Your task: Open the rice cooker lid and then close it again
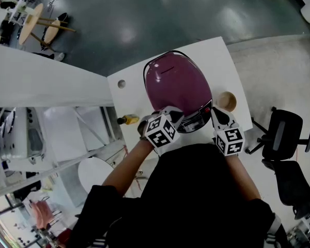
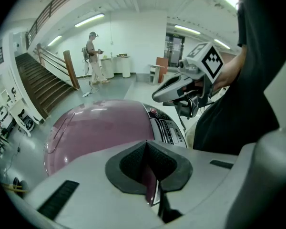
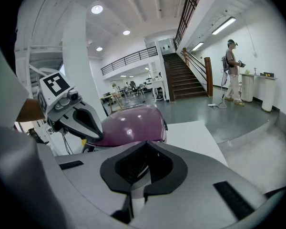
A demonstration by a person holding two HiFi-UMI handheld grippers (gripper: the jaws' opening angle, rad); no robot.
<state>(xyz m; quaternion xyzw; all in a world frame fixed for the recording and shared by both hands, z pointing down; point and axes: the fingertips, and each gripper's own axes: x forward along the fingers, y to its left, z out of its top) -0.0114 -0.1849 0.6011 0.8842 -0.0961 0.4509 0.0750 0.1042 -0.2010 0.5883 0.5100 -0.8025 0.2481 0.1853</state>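
Note:
A rice cooker [image 1: 173,84] with a glossy purple lid, shut, stands on the white table [image 1: 225,66]. Its control panel [image 2: 166,128] faces the person. My left gripper [image 1: 171,113] is at the cooker's front left, shut with nothing between its jaws, pointing down over the lid's front edge [image 2: 95,128]. Whether it touches the lid I cannot tell. My right gripper [image 1: 216,112] hangs at the front right beside the panel, also shut and empty. The left gripper view shows the right gripper [image 2: 181,87], and the right gripper view shows the left gripper [image 3: 78,118] next to the cooker [image 3: 131,123].
A wooden bowl [image 1: 227,101] sits right of the cooker, and a small yellow object [image 1: 128,120] lies at the table's left edge. A black office chair [image 1: 281,138] stands on the right. A person [image 2: 92,56] stands far off by the stairs.

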